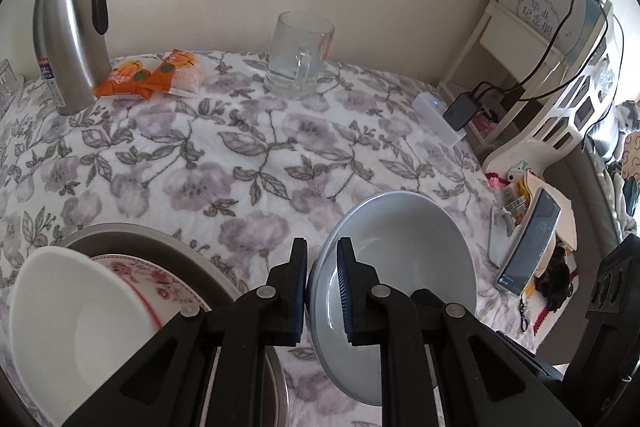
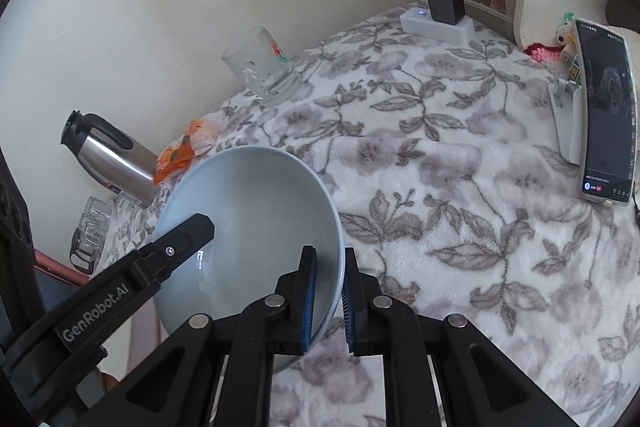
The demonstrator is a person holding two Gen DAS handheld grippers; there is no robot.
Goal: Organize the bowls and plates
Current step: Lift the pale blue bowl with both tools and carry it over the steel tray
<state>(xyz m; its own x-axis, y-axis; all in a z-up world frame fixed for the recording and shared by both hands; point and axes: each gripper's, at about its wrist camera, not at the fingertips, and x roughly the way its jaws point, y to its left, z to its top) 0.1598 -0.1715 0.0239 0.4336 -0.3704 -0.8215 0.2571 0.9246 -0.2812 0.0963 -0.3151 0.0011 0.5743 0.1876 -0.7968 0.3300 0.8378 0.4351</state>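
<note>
A pale blue bowl [image 1: 404, 267] is held tilted above the floral cloth, gripped on two sides of its rim. My left gripper [image 1: 323, 291] is shut on its left rim. My right gripper [image 2: 329, 297] is shut on its right rim; the bowl also shows in the right wrist view [image 2: 256, 227], with a left finger [image 2: 176, 247] reaching over its rim. At lower left a white bowl [image 1: 72, 323] leans on a rose-patterned plate [image 1: 156, 279] inside a grey metal pan [image 1: 132, 239].
A steel thermos jug [image 1: 68, 39], orange snack packets [image 1: 156, 75] and a glass mug [image 1: 298, 55] stand along the back wall. A white power strip [image 1: 440, 117] and a phone on a stand [image 1: 528, 247] sit at the right edge.
</note>
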